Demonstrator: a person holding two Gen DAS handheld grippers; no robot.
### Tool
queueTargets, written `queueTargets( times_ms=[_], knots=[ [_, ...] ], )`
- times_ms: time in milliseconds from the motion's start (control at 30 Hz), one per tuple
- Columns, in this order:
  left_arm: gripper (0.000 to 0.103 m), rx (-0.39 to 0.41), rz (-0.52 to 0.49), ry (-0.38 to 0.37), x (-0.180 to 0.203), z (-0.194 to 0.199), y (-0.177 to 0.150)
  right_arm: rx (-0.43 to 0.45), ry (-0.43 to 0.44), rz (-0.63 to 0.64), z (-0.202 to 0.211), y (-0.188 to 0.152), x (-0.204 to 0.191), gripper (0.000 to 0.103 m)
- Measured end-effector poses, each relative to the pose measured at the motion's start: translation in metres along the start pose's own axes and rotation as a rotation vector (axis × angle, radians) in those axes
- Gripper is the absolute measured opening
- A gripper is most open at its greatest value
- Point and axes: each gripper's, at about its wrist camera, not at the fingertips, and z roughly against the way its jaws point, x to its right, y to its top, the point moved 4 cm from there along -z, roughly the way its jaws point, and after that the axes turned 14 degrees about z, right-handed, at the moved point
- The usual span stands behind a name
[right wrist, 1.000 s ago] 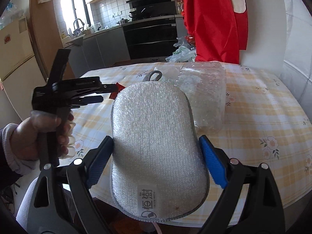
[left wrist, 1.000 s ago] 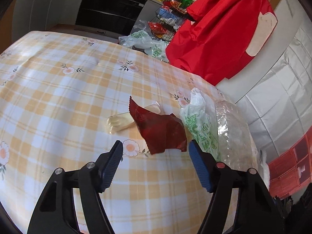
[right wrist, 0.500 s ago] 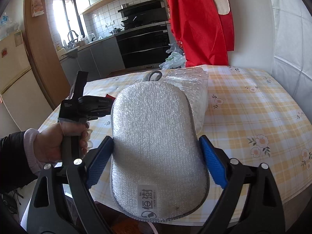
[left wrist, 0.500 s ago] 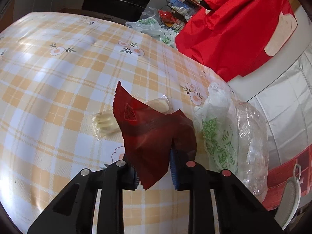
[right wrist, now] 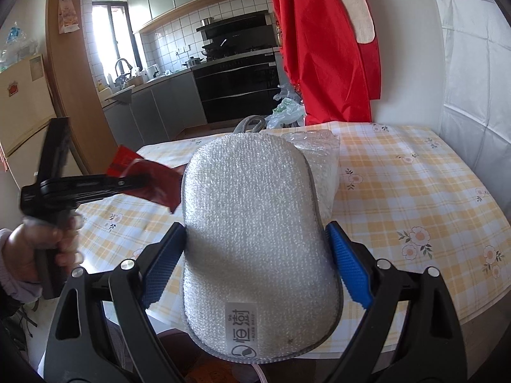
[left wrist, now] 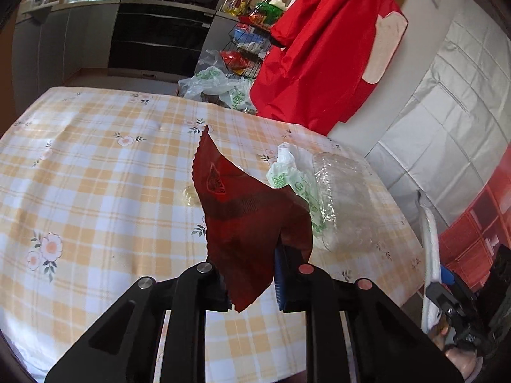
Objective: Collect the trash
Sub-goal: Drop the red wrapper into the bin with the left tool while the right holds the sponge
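My left gripper is shut on a dark red snack wrapper and holds it lifted above the checked tablecloth; the wrapper also shows in the right wrist view, pinched in the left gripper. A pale rubber glove lies on the cloth, mostly hidden behind the wrapper. A white and green plastic bag and clear bubble wrap lie to its right. My right gripper is shut on a white scrubbing pad, held near the table's front edge.
A red garment hangs against the wall beyond the table. Plastic bags and a wire rack with packets stand past the far edge. Dark ovens and grey cabinets line the kitchen behind. A white padded wall bounds the right.
My left gripper closed on the red wrapper and lifted it off the cloth, away from the glove. My right gripper kept hold of the pad and drew back slightly.
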Motion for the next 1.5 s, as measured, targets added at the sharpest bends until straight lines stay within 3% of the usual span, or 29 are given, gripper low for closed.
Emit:
queueTargets(
  times_ms=[200,433,800,1100,1267,1333,1400,1500],
  knots=[
    [0.018,0.007,-0.070,-0.004,0.008,0.057,-0.030,0.030,0.002,0.014,0.024,0.003,-0.014,0.087],
    [0.018,-0.023,-0.038,-0.026,0.009,0.098,-0.070,0.041,0.019,0.030,0.046,0.002,-0.033,0.088],
    [0.018,-0.038,-0.100,-0.020,0.022,0.133,-0.115,0.065,0.015,0.040,0.080,0.002,-0.046,0.087],
    [0.021,-0.104,-0.115,-0.060,0.035,0.136,-0.143,0.106,0.004,0.066,0.108,0.004,-0.054,0.087],
    [0.050,-0.098,-0.143,-0.075,0.044,0.134,-0.152,0.101,0.007,0.071,0.113,0.000,-0.054,0.087],
    [0.054,-0.077,-0.145,-0.061,0.044,0.135,-0.152,0.100,0.007,0.072,0.113,-0.001,-0.054,0.088],
    [0.060,-0.042,-0.129,-0.052,0.040,0.139,-0.148,0.094,0.009,0.072,0.113,-0.003,-0.055,0.088],
    [0.083,0.049,-0.101,0.008,0.031,0.152,-0.137,0.077,0.023,0.068,0.109,-0.007,-0.058,0.088]
  ],
)
